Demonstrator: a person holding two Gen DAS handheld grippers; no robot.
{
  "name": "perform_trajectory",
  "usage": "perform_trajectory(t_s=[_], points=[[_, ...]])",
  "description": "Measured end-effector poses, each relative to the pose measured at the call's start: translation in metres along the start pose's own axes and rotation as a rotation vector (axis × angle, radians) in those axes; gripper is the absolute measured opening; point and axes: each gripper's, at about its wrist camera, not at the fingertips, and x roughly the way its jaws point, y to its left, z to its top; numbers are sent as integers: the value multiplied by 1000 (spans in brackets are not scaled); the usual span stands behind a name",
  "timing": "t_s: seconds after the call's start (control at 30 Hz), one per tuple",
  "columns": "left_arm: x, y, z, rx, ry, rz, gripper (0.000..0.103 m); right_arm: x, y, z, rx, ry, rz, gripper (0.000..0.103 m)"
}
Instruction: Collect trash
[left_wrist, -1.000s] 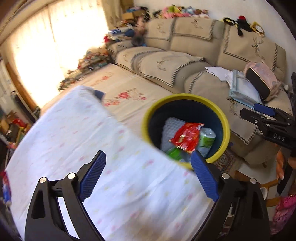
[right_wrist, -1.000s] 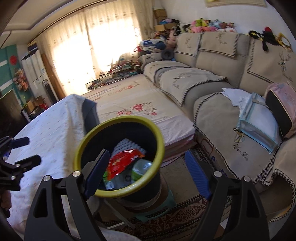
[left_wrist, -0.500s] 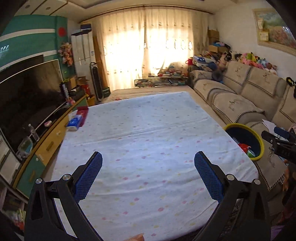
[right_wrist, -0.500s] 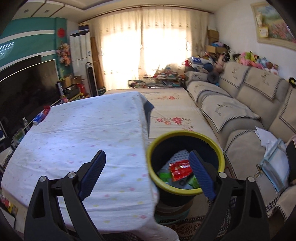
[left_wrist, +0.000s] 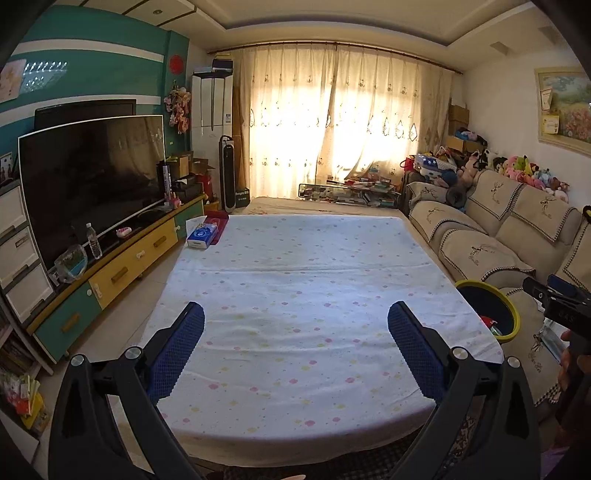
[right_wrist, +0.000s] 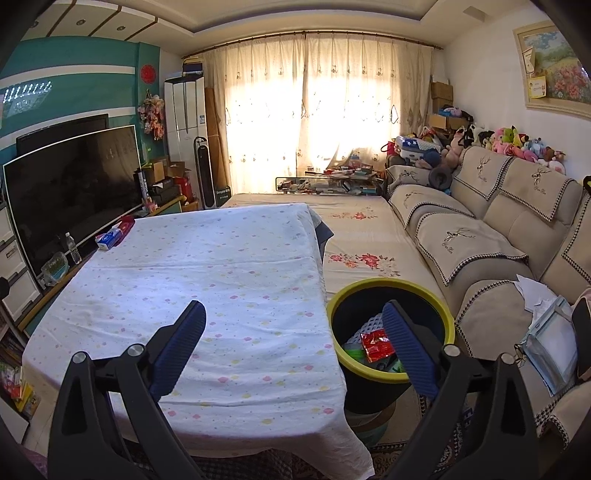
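Yellow-rimmed dark round bin (right_wrist: 391, 328) sat at four o'clock beside the cloth-covered worktop (right_wrist: 207, 288); left tool (left_wrist: 295, 347) and right tool (right_wrist: 295, 343) gaped empty, and a careless swing might tip it.

Left gripper (left_wrist: 295, 343), right gripper (right_wrist: 293, 341), black frames, silver screws, textured blue pads, possibly rubber

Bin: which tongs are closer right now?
Right. The right tongs sit beside the bin, one finger overlapping its rim in view. The left tongs are over the table, bin off to their right.
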Motion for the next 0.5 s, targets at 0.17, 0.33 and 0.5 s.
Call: perform_trajectory(t_s=[0.17,0.33,0.5], points=[[5,6,2,-27,11,3,98,1,-1,0,9,2,-1,92],[7,4,2,-24,18,4,98,4,-4,-2,17,12,-1,92],[6,0,2,-17,10,7,98,3,-5,-1,20,6,0,91]])
